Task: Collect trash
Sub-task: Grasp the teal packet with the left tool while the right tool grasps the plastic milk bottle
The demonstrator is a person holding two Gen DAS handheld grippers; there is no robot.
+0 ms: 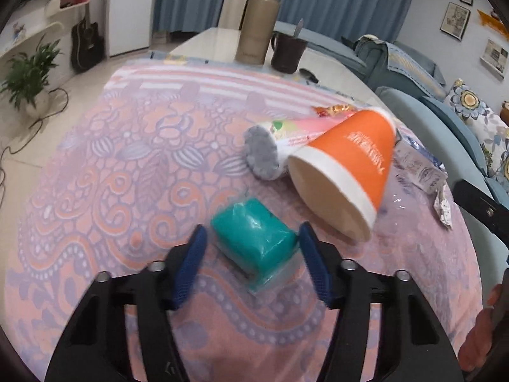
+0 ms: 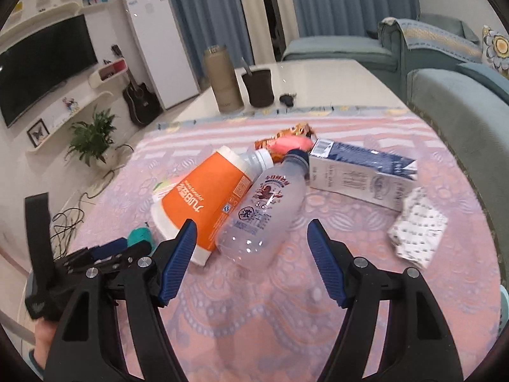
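A teal wrapped packet (image 1: pixel 254 237) lies on the patterned cloth between the open fingers of my left gripper (image 1: pixel 251 238), which does not grip it. Behind it an orange paper cup (image 1: pixel 346 172) lies on its side next to a pink bottle with a grey cap (image 1: pixel 264 152). In the right wrist view my right gripper (image 2: pixel 251 232) is open, just in front of a clear plastic bottle (image 2: pixel 264 213) lying on its side. The orange cup (image 2: pixel 203 203), a blue-and-white milk carton (image 2: pixel 362 175), a crumpled white wrapper (image 2: pixel 416 232) and a snack wrapper (image 2: pixel 289 137) lie around it. The teal packet (image 2: pixel 138 235) shows at the left.
A tall beige tumbler (image 2: pixel 224 79) and a dark mug (image 2: pixel 257 87) stand at the table's far end, with a small dark object (image 2: pixel 286 98) beside them. Blue-green sofas (image 2: pixel 458 102) flank the right side. The left gripper body (image 2: pixel 79 264) shows at lower left.
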